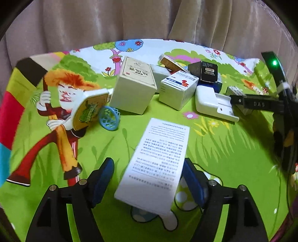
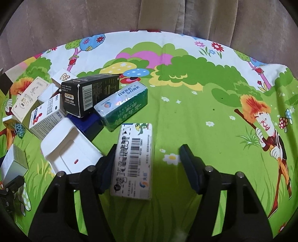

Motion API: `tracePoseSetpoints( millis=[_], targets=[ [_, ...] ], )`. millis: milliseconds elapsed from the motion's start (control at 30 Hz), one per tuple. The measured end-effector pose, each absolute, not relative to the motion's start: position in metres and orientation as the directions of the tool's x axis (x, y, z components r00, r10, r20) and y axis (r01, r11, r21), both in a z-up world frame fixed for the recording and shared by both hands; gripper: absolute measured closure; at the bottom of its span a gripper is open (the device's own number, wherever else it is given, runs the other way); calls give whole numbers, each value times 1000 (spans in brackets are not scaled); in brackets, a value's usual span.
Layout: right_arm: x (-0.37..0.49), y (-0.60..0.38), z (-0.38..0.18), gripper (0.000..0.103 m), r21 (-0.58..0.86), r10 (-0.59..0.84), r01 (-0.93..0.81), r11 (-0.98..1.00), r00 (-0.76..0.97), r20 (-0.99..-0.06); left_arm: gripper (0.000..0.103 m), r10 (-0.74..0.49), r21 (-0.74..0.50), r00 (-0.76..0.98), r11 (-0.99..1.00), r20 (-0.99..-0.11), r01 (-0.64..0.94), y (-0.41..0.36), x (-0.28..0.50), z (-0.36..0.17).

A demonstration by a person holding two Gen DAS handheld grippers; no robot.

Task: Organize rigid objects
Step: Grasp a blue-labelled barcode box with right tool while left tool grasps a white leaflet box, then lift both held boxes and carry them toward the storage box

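My left hand-held gripper [image 1: 149, 178] stands open astride a white box [image 1: 154, 165] lying flat on the bench [image 1: 223, 149], its long axis running straight ahead between untouching pads.

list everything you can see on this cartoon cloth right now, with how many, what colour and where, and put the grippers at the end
flat text box: 1, white, lying between the left gripper's fingers
barcode box: 1, white, lying between the right gripper's fingers, against the left one
green box: 1, green and silver, beyond the barcode box
black box: 1, black, tilted atop the pile
blue box: 1, dark blue, under the black box
white charger: 1, white, left of the barcode box
tall box: 1, cream, pile's left end
pill box: 1, white and blue, beside the tall box
tin: 1, gold and white, leaning
plastic ring: 1, light blue, beside the tin
cloth: 1, mostly green
curtain: beige, behind
left gripper: open
right gripper: open
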State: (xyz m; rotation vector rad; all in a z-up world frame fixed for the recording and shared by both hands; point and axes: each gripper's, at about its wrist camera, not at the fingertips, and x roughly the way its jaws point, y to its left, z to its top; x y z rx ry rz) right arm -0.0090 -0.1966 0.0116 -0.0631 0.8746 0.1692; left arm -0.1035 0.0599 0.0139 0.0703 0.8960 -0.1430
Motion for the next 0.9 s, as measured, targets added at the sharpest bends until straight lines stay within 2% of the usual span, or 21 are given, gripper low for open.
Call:
tracePoseSetpoints(
  millis=[67,133,167,200,267,333,500,600,667,700,733,900],
  targets=[
    [-7,-195,11,34,8,124,-184,983,628,-768,24,-87,2,615,990,-783,142,61,-102,13],
    [-6,-194,11,34,4,124,-190,982,628,-769,4,-41,20,609,996,-792,93,62,-99,11],
    [-6,-194,11,35,2,125,-192,981,628,-769,0,-16,22,597,998,-802,57,65,-95,9],
    [-7,-193,12,39,-1,125,-196,981,629,-767,0,-26,-2,588,999,-809,42,68,-93,8],
    [-10,-188,13,57,-14,128,-213,977,635,-762,0,-18,1,589,999,-808,32,69,-93,9],
    [-14,-182,14,66,-39,119,-227,973,641,-758,0,-10,7,592,1000,-806,27,68,-94,8],
    [-22,-192,13,64,25,159,-216,976,631,-759,0,-11,3,593,1000,-805,22,69,-96,9],
    [-31,-192,13,65,2,143,-217,976,636,-759,1,-6,8,594,1000,-805,21,68,-97,9],
    [-38,-191,13,65,-6,137,-216,976,639,-757,25,-22,3,618,999,-786,39,66,-103,13],
    [-43,-193,13,65,3,143,-215,977,639,-756,56,-30,3,633,999,-774,51,64,-107,16],
    [-50,-195,13,65,19,155,-215,976,638,-754,60,-22,7,641,999,-767,43,62,-113,17],
    [-88,-194,15,66,55,202,-242,969,644,-738,61,13,-19,660,999,-751,-42,67,-142,18]
  ],
)
